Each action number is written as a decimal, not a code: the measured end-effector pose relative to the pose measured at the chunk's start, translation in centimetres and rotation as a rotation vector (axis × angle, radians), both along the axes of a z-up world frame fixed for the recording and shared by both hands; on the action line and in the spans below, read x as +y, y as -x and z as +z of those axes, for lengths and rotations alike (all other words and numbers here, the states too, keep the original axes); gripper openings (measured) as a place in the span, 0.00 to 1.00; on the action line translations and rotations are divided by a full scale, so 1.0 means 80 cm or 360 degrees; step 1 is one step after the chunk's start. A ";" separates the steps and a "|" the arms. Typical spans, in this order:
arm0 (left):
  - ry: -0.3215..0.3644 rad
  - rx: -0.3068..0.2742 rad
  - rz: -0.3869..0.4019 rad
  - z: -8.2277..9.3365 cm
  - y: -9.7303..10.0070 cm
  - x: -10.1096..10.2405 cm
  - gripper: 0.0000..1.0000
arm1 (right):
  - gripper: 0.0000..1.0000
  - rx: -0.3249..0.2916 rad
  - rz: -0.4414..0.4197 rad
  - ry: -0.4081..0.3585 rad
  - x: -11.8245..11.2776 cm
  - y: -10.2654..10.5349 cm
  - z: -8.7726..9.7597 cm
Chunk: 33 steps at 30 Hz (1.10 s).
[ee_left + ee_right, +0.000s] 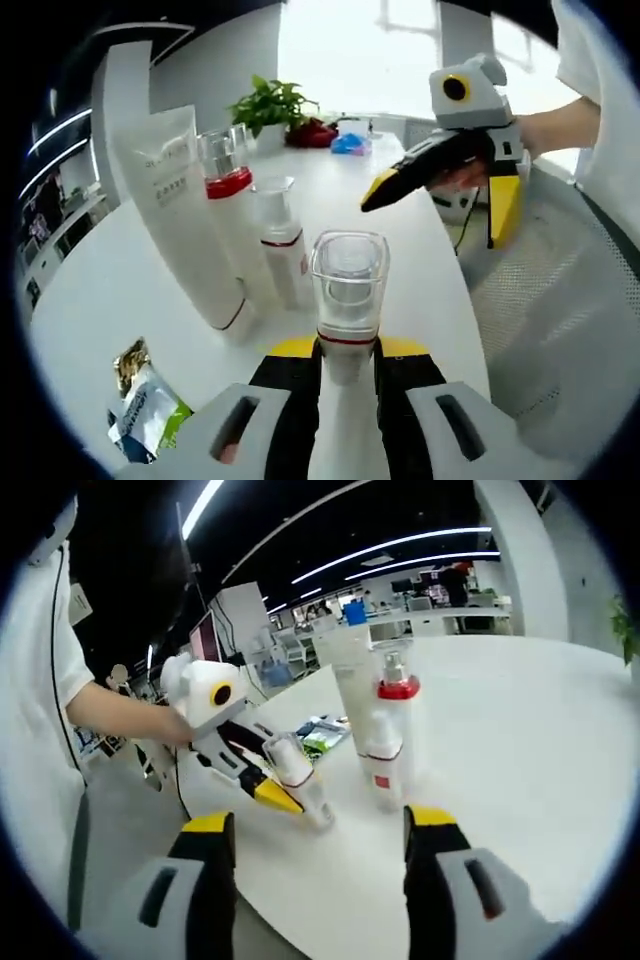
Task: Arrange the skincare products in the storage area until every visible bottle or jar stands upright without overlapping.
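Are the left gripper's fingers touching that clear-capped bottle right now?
Touching. In the left gripper view the left gripper has both fingers pressed against the white body of the clear-capped bottle, with no gap on either side.

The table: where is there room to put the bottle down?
Bare table lies beyond the red-capped bottle, and between the tube and the packet. It is crowded around the tube and small pump bottle.

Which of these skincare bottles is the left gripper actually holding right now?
The bottle with the clear square cap, clamped between the left gripper jaws. The white tube, red-collared bottle and small pump bottle stand free on the table.
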<state>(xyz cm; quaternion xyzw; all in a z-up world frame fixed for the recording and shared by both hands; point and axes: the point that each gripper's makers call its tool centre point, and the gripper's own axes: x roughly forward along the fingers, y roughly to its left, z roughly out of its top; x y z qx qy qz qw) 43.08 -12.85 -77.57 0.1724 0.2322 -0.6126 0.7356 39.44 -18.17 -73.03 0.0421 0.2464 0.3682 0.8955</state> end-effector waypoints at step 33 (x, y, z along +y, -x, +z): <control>-0.0033 -0.0063 -0.0060 -0.002 -0.058 -0.032 0.17 | 0.67 0.0041 -0.0037 0.0021 -0.003 0.005 -0.010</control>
